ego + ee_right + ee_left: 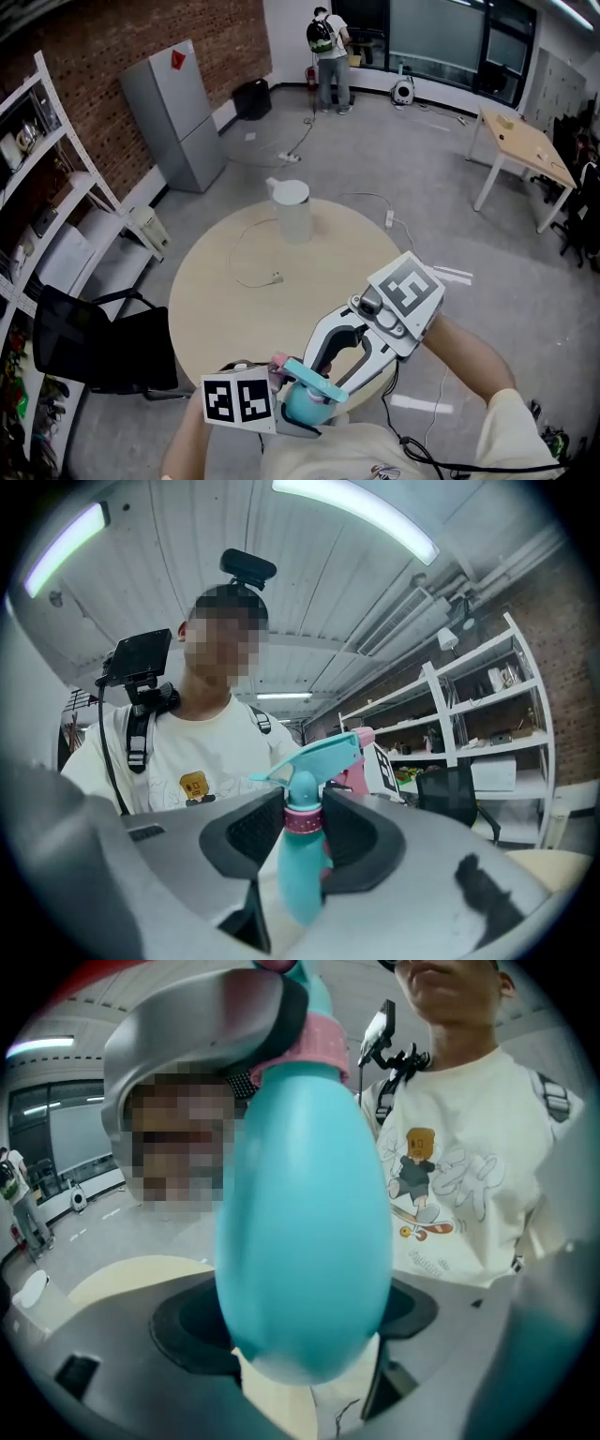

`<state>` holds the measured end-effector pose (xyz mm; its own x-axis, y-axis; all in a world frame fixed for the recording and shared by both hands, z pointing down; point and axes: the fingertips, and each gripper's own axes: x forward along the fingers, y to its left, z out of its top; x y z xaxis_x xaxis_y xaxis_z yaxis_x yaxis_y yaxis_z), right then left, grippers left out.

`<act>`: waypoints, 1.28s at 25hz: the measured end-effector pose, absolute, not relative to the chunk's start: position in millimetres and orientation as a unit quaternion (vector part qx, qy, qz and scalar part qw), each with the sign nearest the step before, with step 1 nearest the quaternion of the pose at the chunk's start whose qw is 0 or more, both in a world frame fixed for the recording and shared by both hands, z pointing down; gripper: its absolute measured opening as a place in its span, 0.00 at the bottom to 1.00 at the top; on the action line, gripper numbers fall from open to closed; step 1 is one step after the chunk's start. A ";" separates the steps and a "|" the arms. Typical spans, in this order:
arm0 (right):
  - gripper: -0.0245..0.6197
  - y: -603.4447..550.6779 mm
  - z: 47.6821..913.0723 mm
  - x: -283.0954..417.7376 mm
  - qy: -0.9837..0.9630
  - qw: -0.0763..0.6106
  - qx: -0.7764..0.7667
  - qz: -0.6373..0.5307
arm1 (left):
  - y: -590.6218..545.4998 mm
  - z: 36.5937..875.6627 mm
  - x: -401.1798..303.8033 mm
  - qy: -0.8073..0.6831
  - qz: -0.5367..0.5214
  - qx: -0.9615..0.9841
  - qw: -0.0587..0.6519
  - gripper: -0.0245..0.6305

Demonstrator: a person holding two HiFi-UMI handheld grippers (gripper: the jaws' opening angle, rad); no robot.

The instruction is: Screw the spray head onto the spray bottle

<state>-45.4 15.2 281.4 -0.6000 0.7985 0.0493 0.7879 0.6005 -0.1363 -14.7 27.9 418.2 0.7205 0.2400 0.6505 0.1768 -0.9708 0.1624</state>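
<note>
Round table (216,309), spray bottle (300,874) upright, spray head (314,759) facing shelves (447,724)

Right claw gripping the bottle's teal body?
No, the right claw clamps the pink collar under the spray head, above the teal body of the spray bottle.

Left claw (302,1340) clamped on the spray bottle (305,1213) low on its body. Pink collar (328,1042) at bottle's top, right claw (292,1049) on it. Person's cream T-shirt (459,1176) right of bottle, bench (117,1281) lower left of it.
</note>
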 end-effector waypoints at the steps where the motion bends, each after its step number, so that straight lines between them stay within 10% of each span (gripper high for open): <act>1: 0.24 12.6 276.6 -43.4 -0.895 0.043 -0.440 0.051 | 27.6 413.5 -11.6 0.118 0.347 0.929 0.052 0.69; 12: 0.24 -12.4 250.2 -36.7 -0.909 0.018 -0.415 0.031 | 16.3 377.5 9.6 0.141 0.256 0.949 0.116 0.69; 32: 0.24 -102.8 250.5 -63.8 -0.989 0.032 -0.136 -0.046 | -126.5 375.6 -32.9 -0.377 0.238 0.890 0.092 0.69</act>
<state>-63.8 -102.8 250.5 -0.9608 0.2670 0.0749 0.2728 0.9586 0.0817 -32.9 -126.5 375.6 0.6028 -0.6270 0.4935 -0.7144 -0.6995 -0.0161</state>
